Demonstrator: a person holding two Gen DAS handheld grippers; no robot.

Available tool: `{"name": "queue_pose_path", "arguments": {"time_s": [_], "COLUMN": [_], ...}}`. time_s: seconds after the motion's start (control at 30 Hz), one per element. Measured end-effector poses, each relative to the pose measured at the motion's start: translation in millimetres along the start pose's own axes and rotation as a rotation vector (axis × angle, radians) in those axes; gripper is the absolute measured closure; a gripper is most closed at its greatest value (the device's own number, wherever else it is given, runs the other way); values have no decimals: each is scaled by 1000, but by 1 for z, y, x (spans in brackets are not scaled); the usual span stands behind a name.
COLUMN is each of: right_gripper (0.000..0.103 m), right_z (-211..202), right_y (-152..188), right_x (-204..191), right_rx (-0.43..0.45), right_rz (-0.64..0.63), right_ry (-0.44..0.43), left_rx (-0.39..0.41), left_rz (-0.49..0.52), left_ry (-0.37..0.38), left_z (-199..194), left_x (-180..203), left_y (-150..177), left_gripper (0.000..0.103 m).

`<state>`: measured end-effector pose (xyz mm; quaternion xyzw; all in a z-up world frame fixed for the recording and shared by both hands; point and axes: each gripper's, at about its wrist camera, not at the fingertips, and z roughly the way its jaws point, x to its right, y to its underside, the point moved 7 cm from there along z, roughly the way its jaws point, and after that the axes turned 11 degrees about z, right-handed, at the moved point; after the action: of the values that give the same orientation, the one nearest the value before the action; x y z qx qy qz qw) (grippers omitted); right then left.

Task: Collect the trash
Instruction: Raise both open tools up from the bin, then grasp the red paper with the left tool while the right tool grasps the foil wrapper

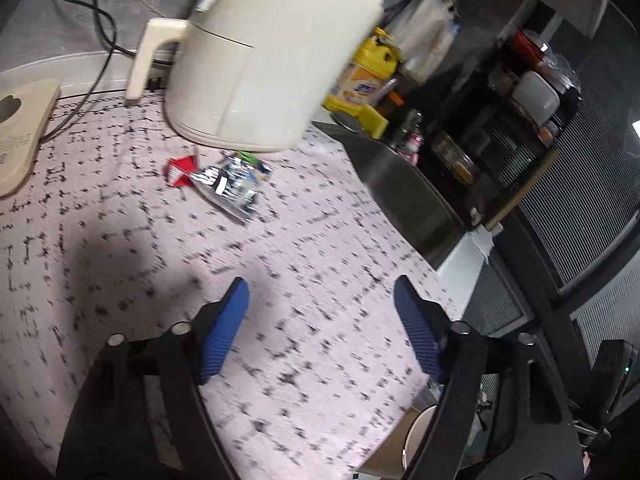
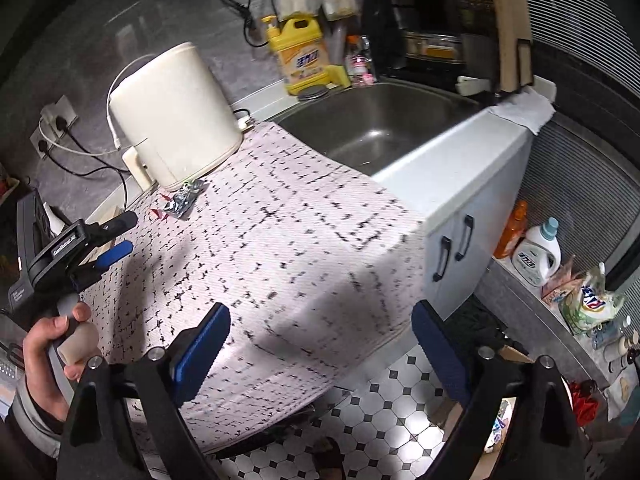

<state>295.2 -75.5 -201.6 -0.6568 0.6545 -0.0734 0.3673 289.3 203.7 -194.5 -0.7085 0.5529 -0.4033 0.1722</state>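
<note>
Two wrappers (image 1: pixel 218 182) at the kettle's (image 1: pixel 264 52) foot, straight ahead of my left gripper (image 1: pixel 320 300) | long axis slants down-right | left nearer, both grippers (image 2: pixel 320 332) wide, empty

Black-framed left tool (image 1: pixel 322 292), ribbed blue pads (image 1: pixel 224 328), silver screws
</note>
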Motion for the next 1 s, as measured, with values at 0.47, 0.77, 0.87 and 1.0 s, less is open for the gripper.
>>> {"name": "queue_pose_path", "arguments": {"time_s": [0.47, 0.77, 0.87, 1.0], "right_gripper": [35, 35, 35, 35], "right_z": [57, 82, 92, 109], "right_y": [-6, -8, -12, -21], "right_x": [-73, -98, -109, -135], "right_rx": [-3, -32, -40, -53], "right_rz": [-23, -1, -1, -25], "right_ry": [40, 41, 28, 2], "left_rx": [-11, -52, -77, -92], "left_rz": [-46, -33, -29, -29], "left_ry": [-62, -126, -146, -159], "left_z": [28, 66, 79, 85], "left_x": [-100, -129, -136, -143], "left_y": [-44, -60, -59, -59], "left_gripper": [67, 73, 74, 99]}}
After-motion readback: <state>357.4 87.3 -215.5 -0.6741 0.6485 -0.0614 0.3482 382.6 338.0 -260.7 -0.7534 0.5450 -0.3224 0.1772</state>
